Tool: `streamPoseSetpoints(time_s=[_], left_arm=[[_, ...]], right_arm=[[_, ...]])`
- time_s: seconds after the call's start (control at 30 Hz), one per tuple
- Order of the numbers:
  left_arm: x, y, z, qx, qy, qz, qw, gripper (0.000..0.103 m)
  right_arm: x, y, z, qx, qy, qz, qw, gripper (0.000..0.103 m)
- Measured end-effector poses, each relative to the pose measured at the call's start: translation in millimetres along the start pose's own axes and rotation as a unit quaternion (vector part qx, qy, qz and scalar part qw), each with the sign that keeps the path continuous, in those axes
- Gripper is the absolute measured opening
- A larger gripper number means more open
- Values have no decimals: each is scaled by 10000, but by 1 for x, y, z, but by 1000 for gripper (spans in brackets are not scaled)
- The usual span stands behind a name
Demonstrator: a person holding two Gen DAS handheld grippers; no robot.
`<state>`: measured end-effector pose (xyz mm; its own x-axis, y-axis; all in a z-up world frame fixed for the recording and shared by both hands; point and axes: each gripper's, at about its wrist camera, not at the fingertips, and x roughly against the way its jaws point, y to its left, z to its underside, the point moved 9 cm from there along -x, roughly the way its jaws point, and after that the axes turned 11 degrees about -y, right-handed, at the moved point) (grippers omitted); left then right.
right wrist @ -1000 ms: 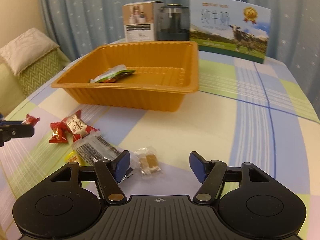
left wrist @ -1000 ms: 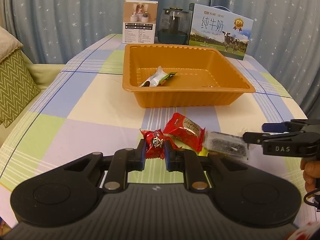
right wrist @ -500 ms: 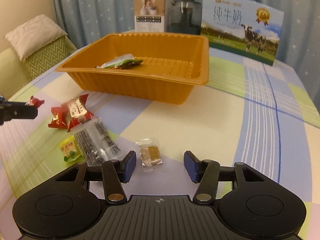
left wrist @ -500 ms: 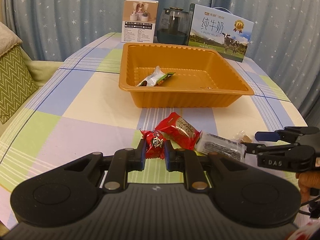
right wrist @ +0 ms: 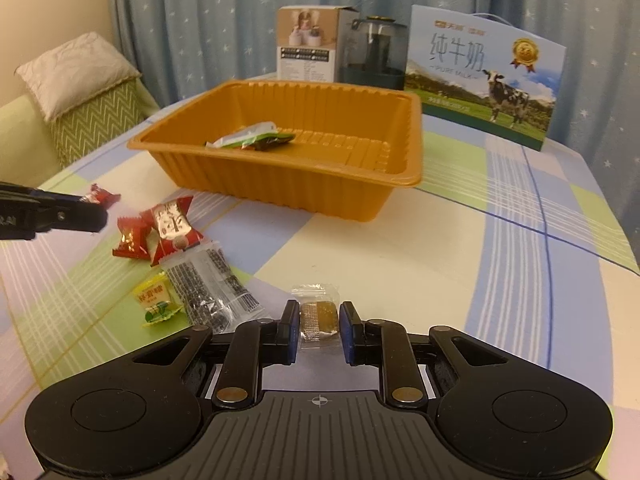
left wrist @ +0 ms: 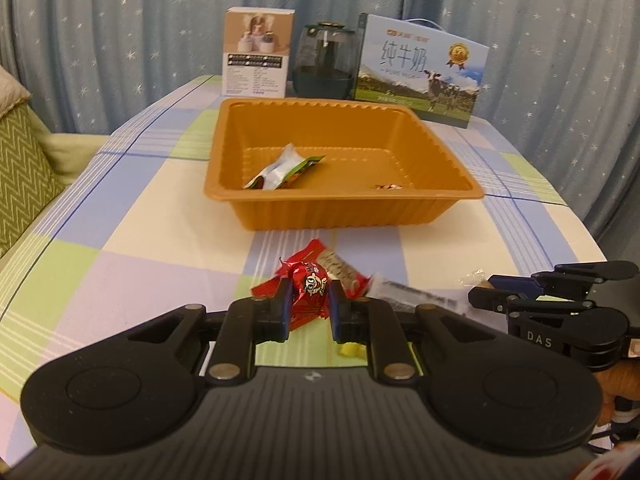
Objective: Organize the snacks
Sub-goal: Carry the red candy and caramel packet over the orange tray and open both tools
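On the checked tablecloth [right wrist: 460,240], orange tray [right wrist: 280,176] stands mid-table, one green-and-white packet [right wrist: 248,140] already lying in it. Well behind it: milk carton box [right wrist: 484,76], dark jar [right wrist: 374,54], small product box [right wrist: 306,48].

Loose pile, near side of tray: long clear pouch of dark seeds [right wrist: 208,284], large red packet [right wrist: 172,226], smaller red candy [right wrist: 130,242], yellow-green sweet [right wrist: 154,302]. All touching or overlapping.

Left gripper [left wrist: 307,306]: jaws pinching a red wrapped candy [left wrist: 310,286], lifted off the cloth by the look of the right wrist view.

Right gripper [right wrist: 319,330]: jaws have just been closing and now press on a small clear-wrapped brown sweet [right wrist: 318,314], low at the cloth.

Risks, as judged:
- Both loads head for the same tray; the two grippers could cross or bump over its near rim.
- Right grip appears to take film as much as sweet. Slick film may slide out on the lift.
- Pads close to the cloth; could snag fabric and drag the neighbouring pouch.
- Left candy is crinkly foil held near one end, may twist loose if swung fast.
- Low release against the ribbed tray wall could bounce a piece back out.
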<state>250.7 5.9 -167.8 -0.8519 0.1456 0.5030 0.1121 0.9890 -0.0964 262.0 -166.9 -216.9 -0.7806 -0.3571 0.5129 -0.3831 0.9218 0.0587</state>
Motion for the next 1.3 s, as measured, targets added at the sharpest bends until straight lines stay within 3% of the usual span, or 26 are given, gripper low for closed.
streamPoseSetpoints(time_s=[0.3,0.6,0.97,1.3], left_arm=[[-1,-24,-25,-229,-286,148,9992,16],[-14,-27,-69,-66,-693,151,9975,16],[-58,-6,-98,17,-792,-55,9968,16],[-95,0,-107,51,-736,-56,9973,16]], right_arm=[[24,-8,-39,-371,-265,43,9990,22],[20,-13,-91,-468,-610,31,9970,22],[-17,-17,-129,-542,-772,19,9955,22],[-56,-25,-139,-727,-637,28,9953,22]])
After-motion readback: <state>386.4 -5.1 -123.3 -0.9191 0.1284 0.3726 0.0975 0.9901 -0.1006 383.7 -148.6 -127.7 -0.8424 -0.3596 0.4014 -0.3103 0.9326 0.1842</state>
